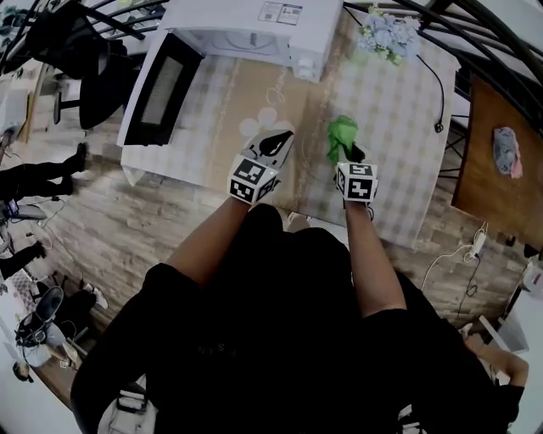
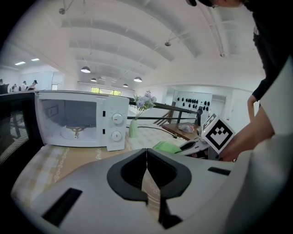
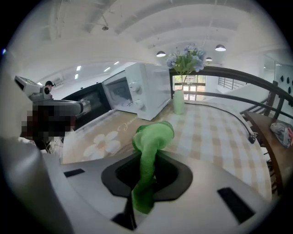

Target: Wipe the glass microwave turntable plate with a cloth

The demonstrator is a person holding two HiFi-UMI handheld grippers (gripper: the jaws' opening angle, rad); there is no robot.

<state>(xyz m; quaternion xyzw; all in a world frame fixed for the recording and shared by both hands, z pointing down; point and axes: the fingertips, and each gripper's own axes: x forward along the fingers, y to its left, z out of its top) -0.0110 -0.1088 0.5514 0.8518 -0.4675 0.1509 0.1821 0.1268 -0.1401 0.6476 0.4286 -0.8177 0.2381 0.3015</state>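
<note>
One wide worktop with a checked cover carries a white microwave at 12 o'clock, its dark door swung open toward 9 o'clock. A vase of flowers stands at 1 o'clock, near the microwave. The left hand-held gripper has its jaws pressed together on nothing. At its 3 o'clock, the right hand-held gripper pinches a bunched green cloth.

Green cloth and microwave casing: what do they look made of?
The green cloth looks like soft woven or knitted fabric with a matte finish; it bunches and droops in limp folds and shows a fine mesh-like texture. The microwave has a smooth white shell with a slight sheen, likely painted metal or plastic; the pictures cannot settle which.
</note>
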